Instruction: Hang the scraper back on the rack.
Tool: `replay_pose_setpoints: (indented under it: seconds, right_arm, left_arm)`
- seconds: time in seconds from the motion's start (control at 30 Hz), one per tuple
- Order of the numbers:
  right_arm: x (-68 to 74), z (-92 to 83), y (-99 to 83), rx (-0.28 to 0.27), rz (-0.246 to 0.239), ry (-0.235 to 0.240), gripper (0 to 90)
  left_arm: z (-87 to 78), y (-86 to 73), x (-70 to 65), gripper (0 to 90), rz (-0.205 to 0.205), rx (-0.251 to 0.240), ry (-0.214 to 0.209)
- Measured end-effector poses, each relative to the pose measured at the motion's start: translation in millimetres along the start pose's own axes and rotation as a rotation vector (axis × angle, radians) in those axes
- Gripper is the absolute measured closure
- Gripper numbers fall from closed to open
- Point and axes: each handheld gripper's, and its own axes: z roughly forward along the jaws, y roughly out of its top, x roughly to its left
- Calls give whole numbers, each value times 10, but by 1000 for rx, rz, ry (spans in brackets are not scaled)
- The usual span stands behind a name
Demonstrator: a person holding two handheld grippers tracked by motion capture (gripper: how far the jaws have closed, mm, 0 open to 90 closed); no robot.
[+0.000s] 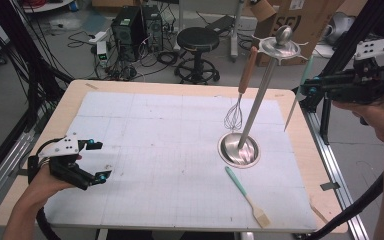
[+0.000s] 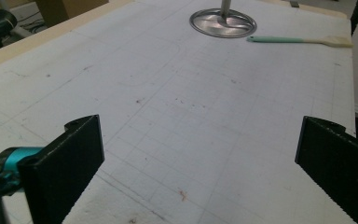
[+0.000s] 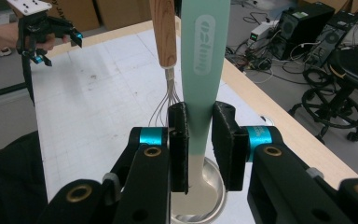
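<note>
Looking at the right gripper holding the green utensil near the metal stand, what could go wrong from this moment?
1. The right gripper pinches the green utensil near its pale head, so the long handle might swivel or slip.
2. The whisk hangs from the metal stand close by; a careless swing could knock it off.
3. The stand looks tall on a small round base, so a push near its top might tip it.

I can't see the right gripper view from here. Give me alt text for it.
The right tool grips a mint-green spatula by its handle, above the metal base of a utensil stand. A wooden-handled whisk hangs just behind; farther off, the left tool is over the white mat.
</note>
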Motion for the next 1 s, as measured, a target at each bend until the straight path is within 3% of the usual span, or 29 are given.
replay_pose_setpoints:
  seconds: [0.57, 0.8, 0.87, 1.0]
  right_arm:
    - [4, 92, 27, 13, 7, 4, 765]
    - [-5, 121, -21, -16, 14, 7, 750]
    - [-4, 118, -49, -24, 30, 25, 732]
    - [26, 79, -59, -58, 26, 32, 577]
  left_arm:
    - [-7, 4, -2, 17, 2, -4, 0]
    - [-14, 3, -5, 17, 0, -7, 2]
    - [-17, 5, -4, 17, 2, -7, 4]
    - [-12, 5, -7, 17, 0, -5, 4]
